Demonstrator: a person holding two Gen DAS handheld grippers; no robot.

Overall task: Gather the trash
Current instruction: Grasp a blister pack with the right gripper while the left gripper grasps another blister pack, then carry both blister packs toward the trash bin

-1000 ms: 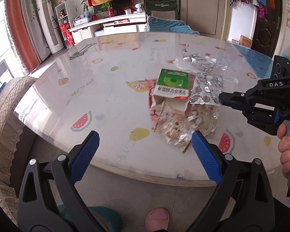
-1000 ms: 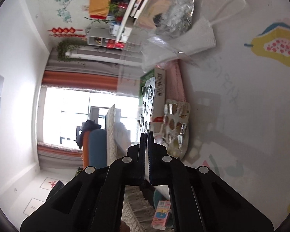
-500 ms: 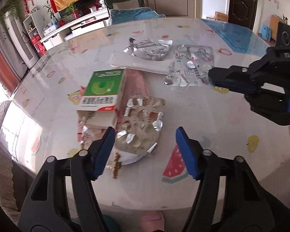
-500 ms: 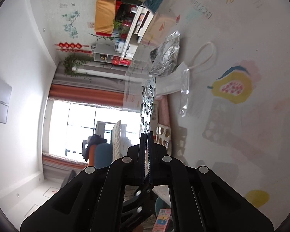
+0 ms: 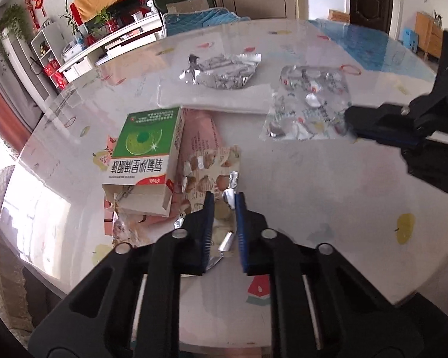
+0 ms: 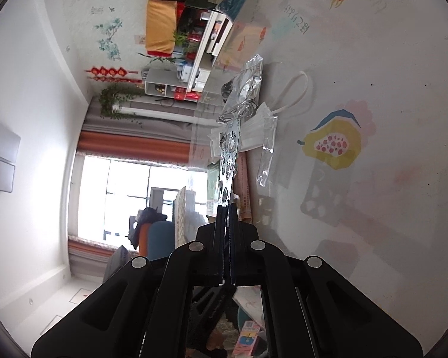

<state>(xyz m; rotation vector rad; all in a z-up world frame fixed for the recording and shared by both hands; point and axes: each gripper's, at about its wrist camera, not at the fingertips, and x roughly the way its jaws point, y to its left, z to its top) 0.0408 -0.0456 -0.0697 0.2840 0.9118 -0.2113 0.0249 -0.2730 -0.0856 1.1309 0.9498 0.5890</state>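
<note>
While the left hand-held gripper points down at the near edge of the worktop, its jaws have just been closing and now pinch the gold blister sheet that lies there. This sheet lies just beside the green medicine box, partly over a pink leaflet. The right hand-held gripper is clamped on a silver blister sheet, held edge-on above the worktop. Further back, a crumpled foil wrapper rests on a white face mask.
</note>
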